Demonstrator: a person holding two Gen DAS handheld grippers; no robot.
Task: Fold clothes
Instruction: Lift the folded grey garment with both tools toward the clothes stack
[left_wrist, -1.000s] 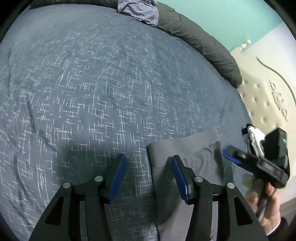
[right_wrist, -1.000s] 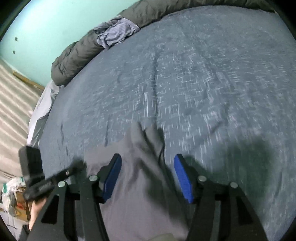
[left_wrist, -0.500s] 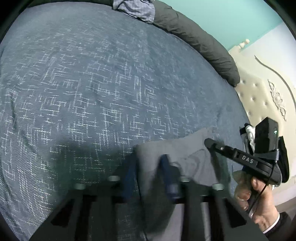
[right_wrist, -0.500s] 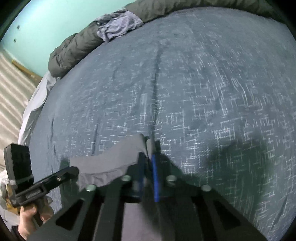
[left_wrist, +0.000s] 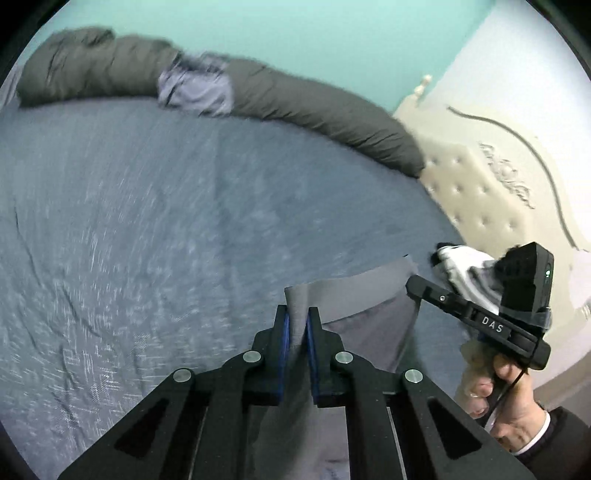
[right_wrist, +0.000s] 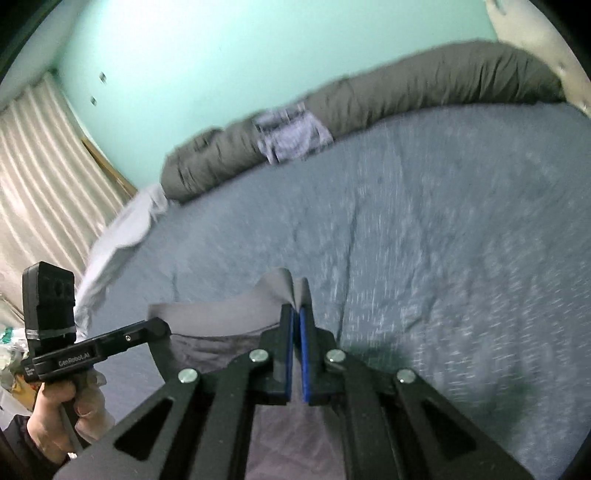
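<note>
A plain grey garment (left_wrist: 354, 295) hangs stretched between both grippers, lifted off the blue speckled bedspread (left_wrist: 147, 221). My left gripper (left_wrist: 296, 314) is shut on its left top corner, with cloth sticking up between the blue pads. My right gripper (right_wrist: 295, 314) is shut on the other corner (right_wrist: 284, 284). In the left wrist view the right gripper (left_wrist: 417, 286) enters from the right, held by a hand (left_wrist: 509, 398). In the right wrist view the left gripper (right_wrist: 159, 326) comes in from the left. The garment's lower part falls out of sight under the grippers.
A long dark grey rolled duvet (left_wrist: 314, 110) lies along the far side of the bed, with a crumpled blue-grey checked garment (left_wrist: 195, 88) on it. A cream tufted headboard (left_wrist: 480, 192) and a black-and-white cloth item (left_wrist: 461, 266) are at right. Curtains (right_wrist: 40, 166) hang at left.
Both grippers went from open over the flat garment to shut on its top corners, then lifted it off the bed; both views tilted up towards the wall.
</note>
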